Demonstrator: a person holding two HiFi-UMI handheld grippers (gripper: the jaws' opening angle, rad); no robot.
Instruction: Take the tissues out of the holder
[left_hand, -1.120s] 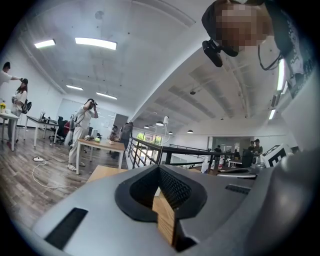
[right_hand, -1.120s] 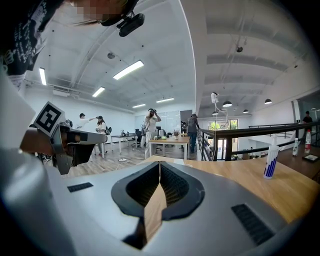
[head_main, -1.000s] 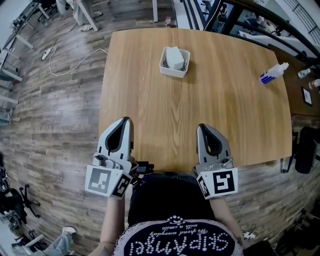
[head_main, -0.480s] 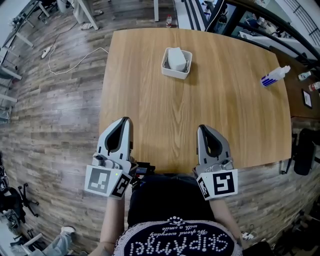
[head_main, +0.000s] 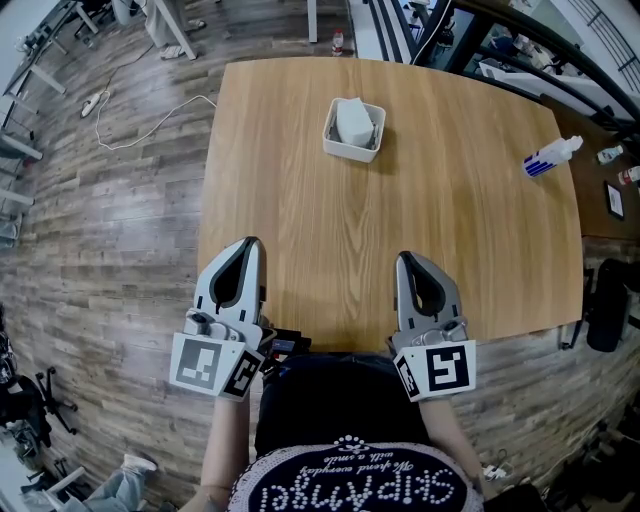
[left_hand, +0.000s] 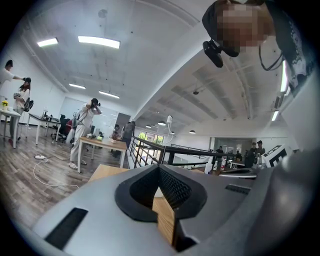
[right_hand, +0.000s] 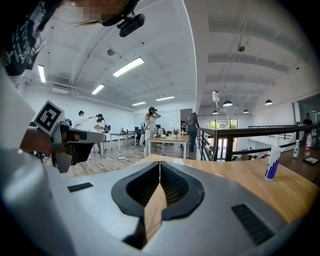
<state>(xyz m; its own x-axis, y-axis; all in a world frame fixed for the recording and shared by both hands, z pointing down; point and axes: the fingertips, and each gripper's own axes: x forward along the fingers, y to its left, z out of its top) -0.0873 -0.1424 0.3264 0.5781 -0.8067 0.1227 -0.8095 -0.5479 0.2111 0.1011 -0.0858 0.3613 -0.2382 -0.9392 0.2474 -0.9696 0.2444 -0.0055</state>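
Left tongs (head_main: 249, 241): jaws closed tip to tip, nothing between them, pointing forward and slightly below level. Right tongs (head_main: 403, 255): same condition, jaws together and empty, roughly parallel to the left and well apart from it. Left marker cube (head_main: 210, 362) and right marker cube (head_main: 437, 368) sit at the rear ends. Left forearm (head_main: 226, 440) and right forearm (head_main: 446, 425) reach forward from the torso.

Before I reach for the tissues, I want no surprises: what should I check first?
1. Tissues in the white holder: ok.
2. Table bare on the way to the holder: ok.
3. Left gripper jaws open to grasp: not ok, shut, empty.
4. Right gripper jaws open to grasp: not ok, shut, empty.
5. Spray bottle out of the way: ok, near the table's right edge.
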